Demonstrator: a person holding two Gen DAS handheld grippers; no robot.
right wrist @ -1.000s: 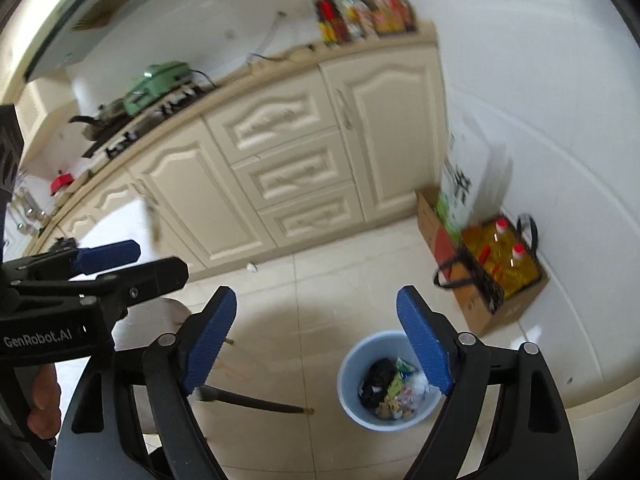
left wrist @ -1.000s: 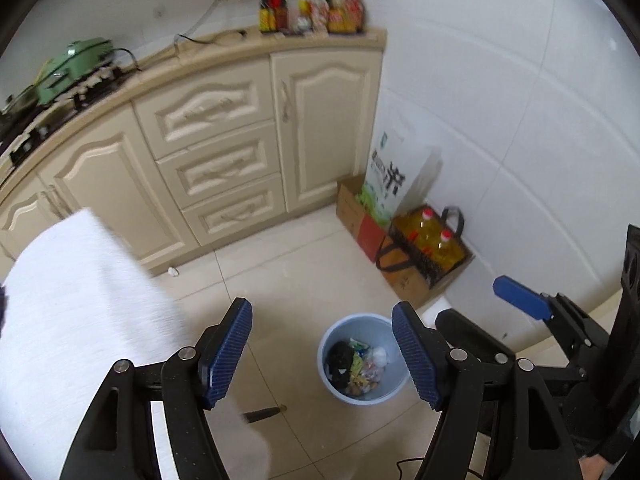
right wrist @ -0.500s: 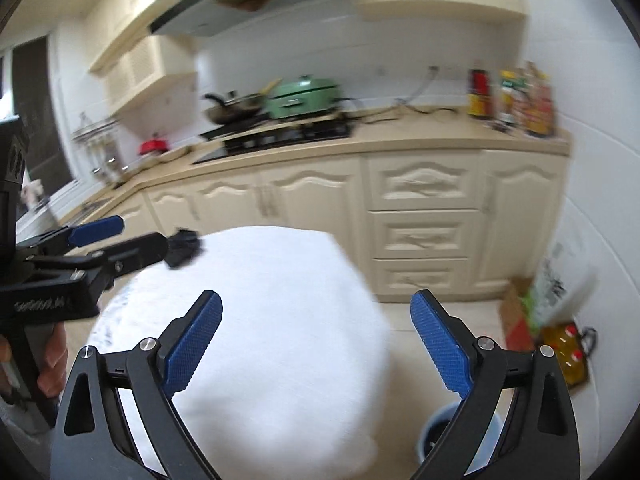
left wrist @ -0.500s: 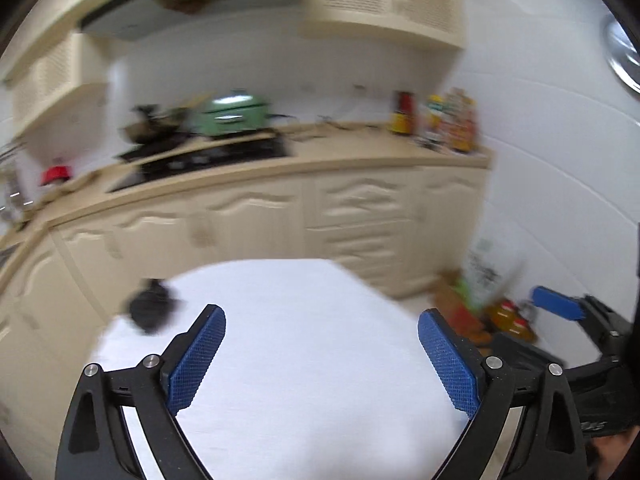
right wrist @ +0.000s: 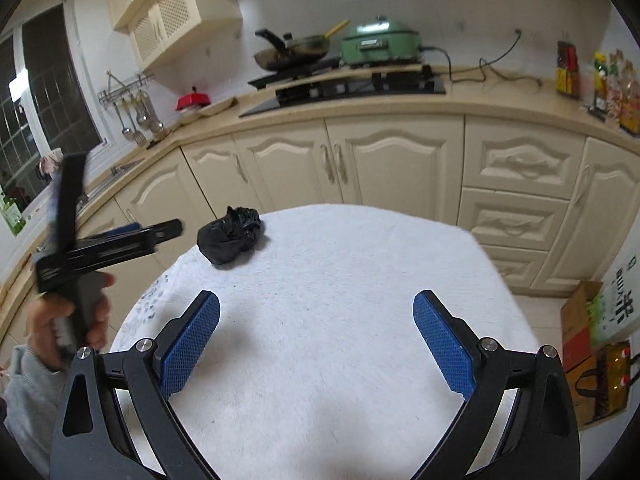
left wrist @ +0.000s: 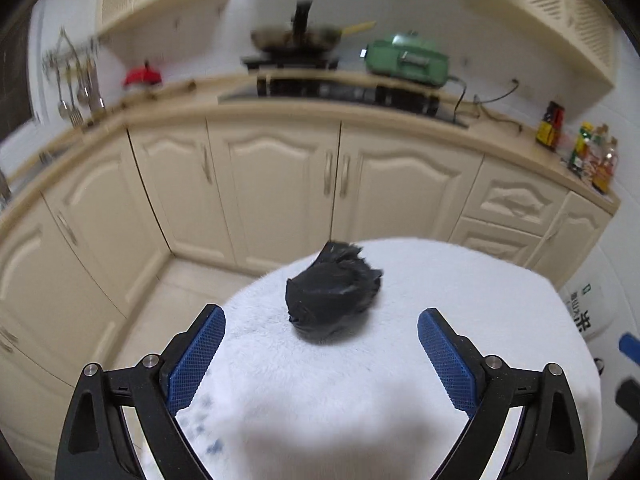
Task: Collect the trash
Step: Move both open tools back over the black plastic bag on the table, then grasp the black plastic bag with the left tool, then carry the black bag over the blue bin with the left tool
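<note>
Crumpled black bag (left wrist: 332, 294) on white table (left wrist: 460, 320), no clear long axis, left gripper (left wrist: 320, 356) and right gripper (right wrist: 316, 336) both spread apart, empty.

Right gripper (right wrist: 316, 336) spread wide, empty, over white-covered table (right wrist: 360, 280).
Black crumpled bag (right wrist: 230, 240) rests upper left; left gripper (right wrist: 160, 230) just beside it.

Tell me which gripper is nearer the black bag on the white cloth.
Left. The left gripper faces the black bag just ahead; the right gripper sits farther back, to its right.
</note>
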